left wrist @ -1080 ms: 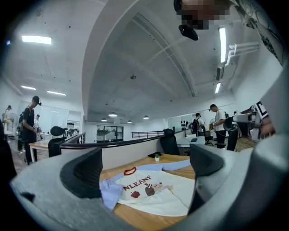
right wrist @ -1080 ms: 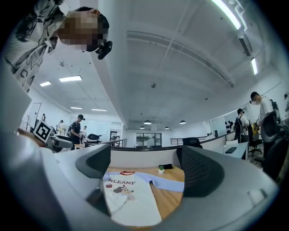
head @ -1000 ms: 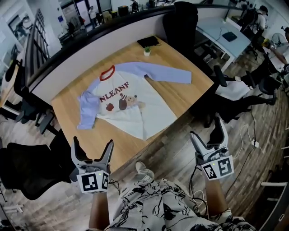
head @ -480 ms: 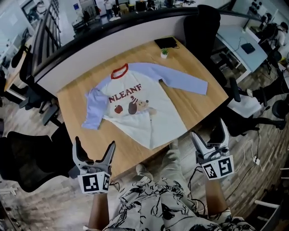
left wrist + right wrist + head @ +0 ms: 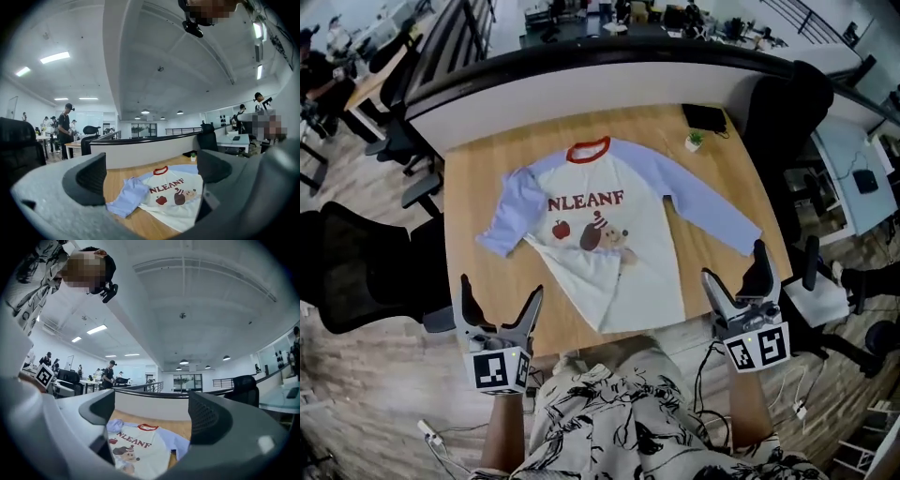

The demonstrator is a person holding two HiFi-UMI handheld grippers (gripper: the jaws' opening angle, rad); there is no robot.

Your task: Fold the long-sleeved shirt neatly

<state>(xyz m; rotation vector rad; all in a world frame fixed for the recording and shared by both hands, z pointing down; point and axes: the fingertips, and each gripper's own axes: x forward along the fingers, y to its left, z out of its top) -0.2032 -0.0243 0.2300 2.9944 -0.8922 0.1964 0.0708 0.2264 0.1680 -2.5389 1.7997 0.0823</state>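
While both grippers hang short of the table's near edge, the long-sleeved shirt (image 5: 605, 225) lies face up on the wooden table (image 5: 469, 244), collar toward the far side and hem at the near edge. Shirt: white body, pale blue sleeves, red collar, red lettering over a printed apple and a small figure; the figure is too small to make out. The sleeve at the head view's left is bent downward beside the body, its cuff lost in the bunched cloth; the other sleeve runs out straight toward the table's right edge. Left gripper (image 5: 501, 289): jaws wide apart, nothing between them, clear of the cloth, below the table's near-left corner. Right gripper (image 5: 734, 267): jaws likewise parted and empty, off the table's near-right corner, apart from the sleeve end. Small potted plant (image 5: 695, 141) and a flat dark object (image 5: 704, 117), kind unclear, stand at the far right corner, beside the straight sleeve. Black office chair (image 5: 356, 267) left of the table, partly cut by shadow. The person's patterned garment (image 5: 628, 422) is cropped by the lower frame edge.
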